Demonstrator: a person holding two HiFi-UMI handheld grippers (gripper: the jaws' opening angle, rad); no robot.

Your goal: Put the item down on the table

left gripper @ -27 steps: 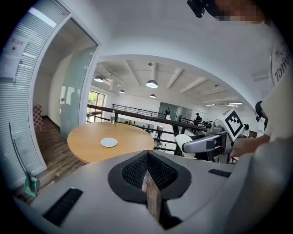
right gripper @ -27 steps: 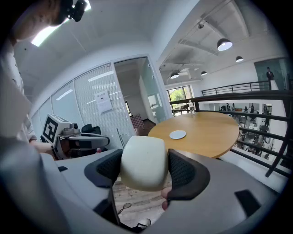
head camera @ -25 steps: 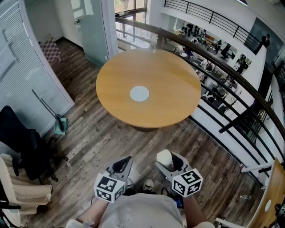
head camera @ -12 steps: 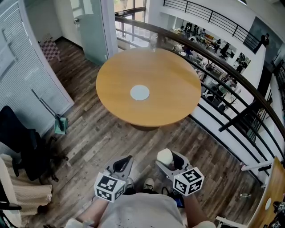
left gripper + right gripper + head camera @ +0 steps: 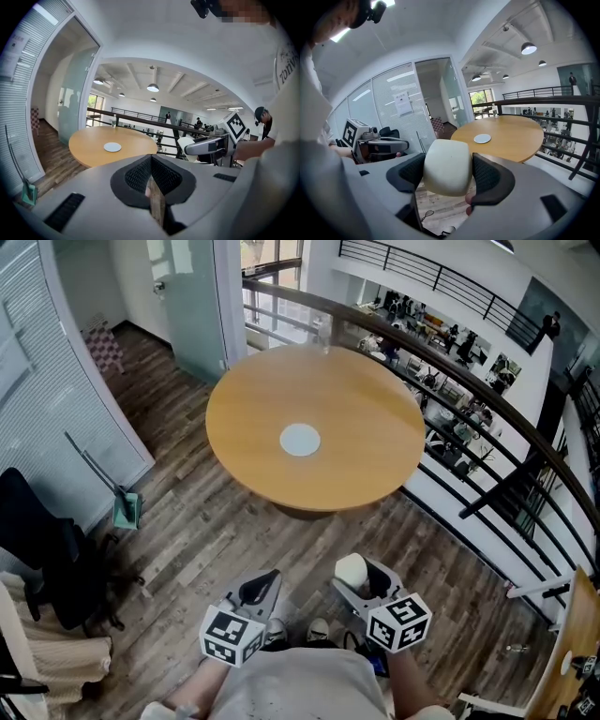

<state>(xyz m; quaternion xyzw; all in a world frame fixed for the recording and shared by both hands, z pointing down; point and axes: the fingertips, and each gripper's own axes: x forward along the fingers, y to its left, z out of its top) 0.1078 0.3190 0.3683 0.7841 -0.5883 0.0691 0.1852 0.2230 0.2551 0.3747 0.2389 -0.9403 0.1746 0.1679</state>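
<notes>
A cream rounded item (image 5: 446, 166) sits squeezed between the jaws of my right gripper (image 5: 356, 579), held low over the wooden floor; the same cream item (image 5: 350, 569) shows in the head view near the person's body. Beside it my left gripper (image 5: 257, 589) has its jaws pressed together with nothing between them, and the left gripper (image 5: 151, 180) shows the same from its own camera. The round wooden table (image 5: 366, 418) stands ahead, well beyond both grippers, with a white disc (image 5: 300, 440) at its centre. The round table (image 5: 513, 133) and disc (image 5: 482, 138) also appear in the right gripper view.
A dark railing (image 5: 487, 399) curves behind and to the right of the table, with a drop to a lower floor beyond. A black chair (image 5: 47, 549) and a green dustpan (image 5: 126, 507) stand at the left by a glass wall. A bottle (image 5: 323, 332) stands at the table's far edge.
The view has crept slightly toward the table; both grippers stay low in front of the body, the right one still holding the cream item.
</notes>
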